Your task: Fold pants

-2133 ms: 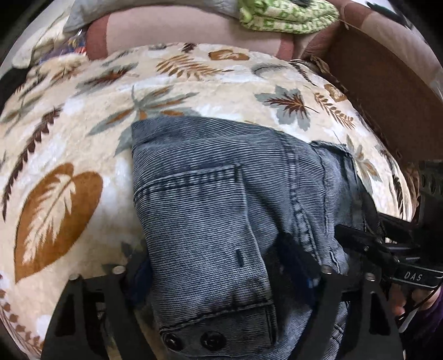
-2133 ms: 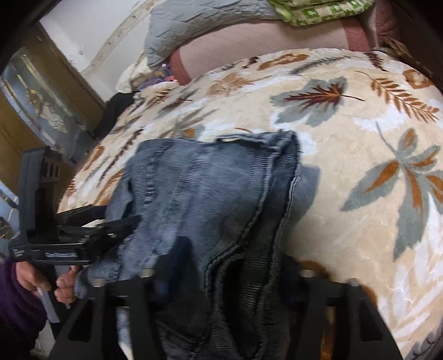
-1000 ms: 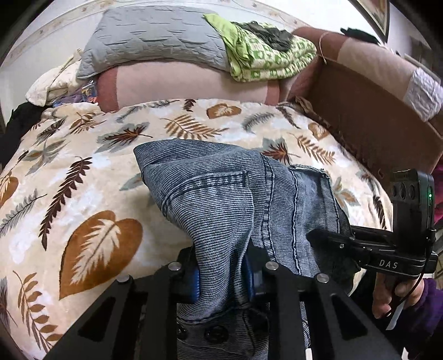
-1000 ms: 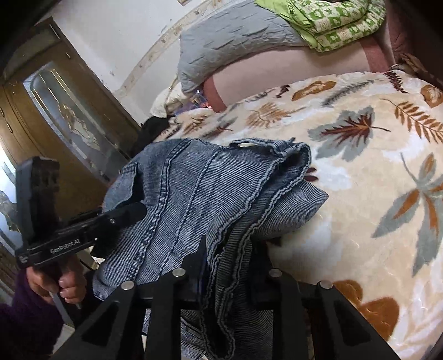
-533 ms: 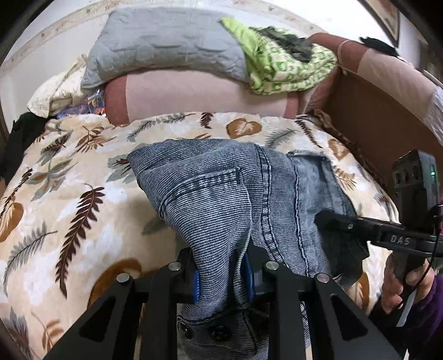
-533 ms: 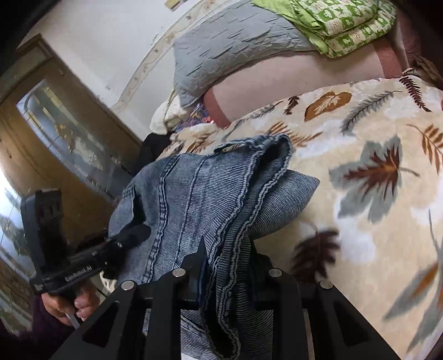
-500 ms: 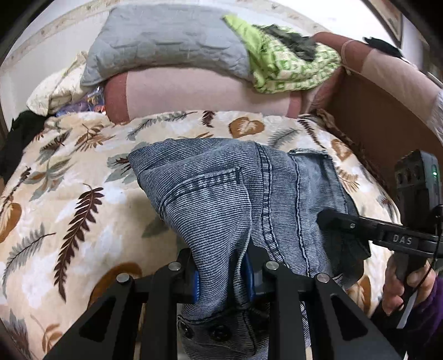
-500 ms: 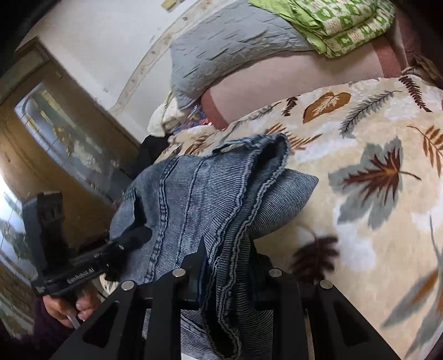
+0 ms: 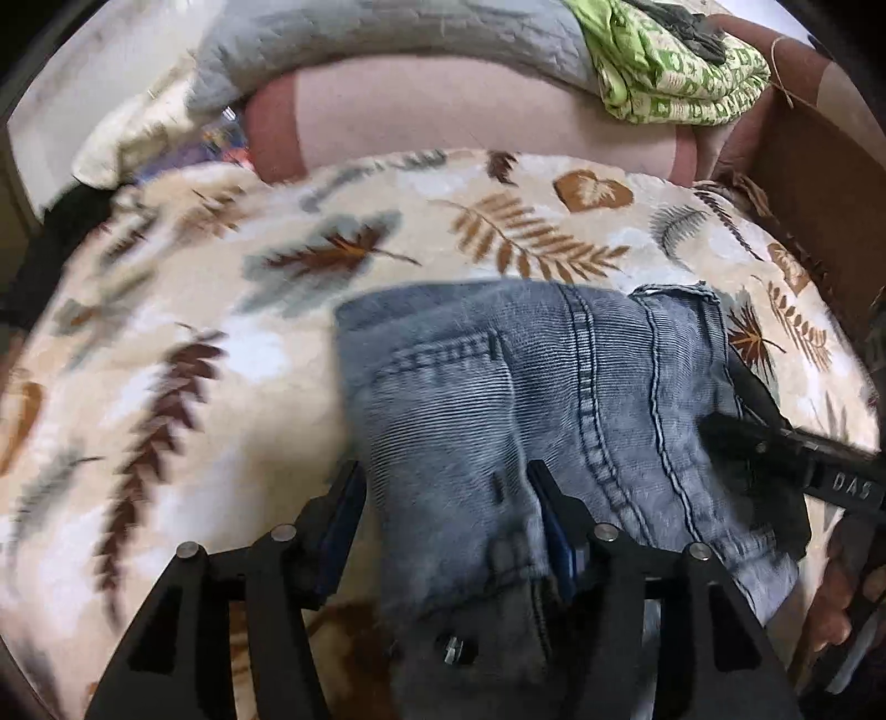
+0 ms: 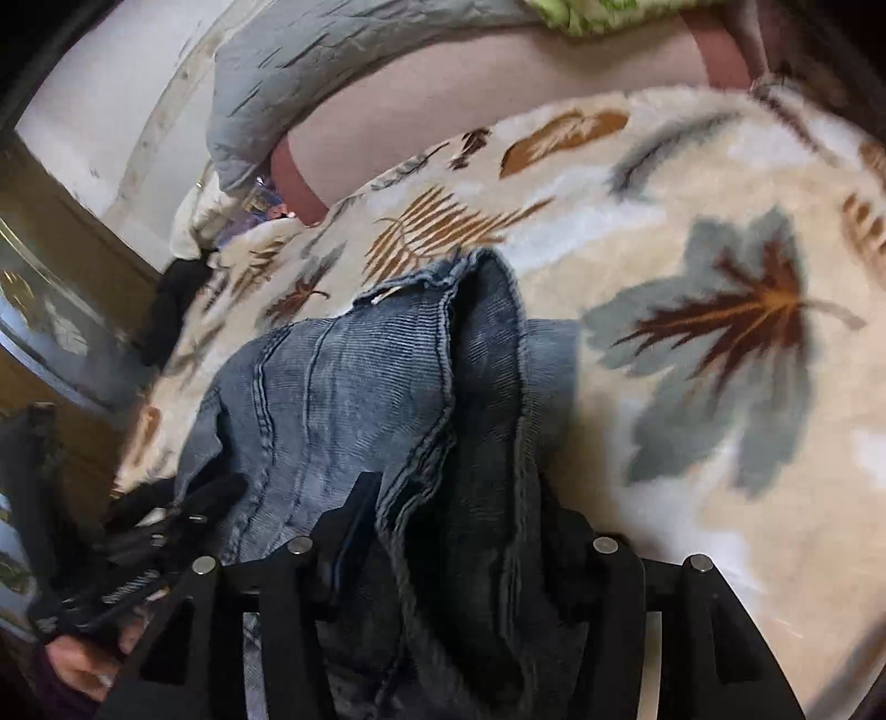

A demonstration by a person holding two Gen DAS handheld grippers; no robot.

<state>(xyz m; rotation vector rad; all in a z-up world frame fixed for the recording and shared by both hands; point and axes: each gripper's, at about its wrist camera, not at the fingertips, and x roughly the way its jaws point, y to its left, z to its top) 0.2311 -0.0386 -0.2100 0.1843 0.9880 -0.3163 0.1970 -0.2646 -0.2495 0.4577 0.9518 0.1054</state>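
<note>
Left claw (image 9: 446,498) spread wide around faded blue denim pants (image 9: 531,399), back pocket visible; right claw (image 10: 459,515) likewise wide astride stacked hems; leaf-print cream blanket (image 10: 692,232) beneath.

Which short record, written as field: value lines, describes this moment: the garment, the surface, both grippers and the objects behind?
garment: blue-grey ribbed denim pants, folded, waistband end towards the cameras
surface: cream plush blanket with brown and grey leaf print
left gripper: jaws spread, denim lies between them, not pinched
right gripper: jaws spread around the bunched denim edge
behind: grey quilted pillow; green patterned folded cloth
image quality: motion blur in both views
</note>
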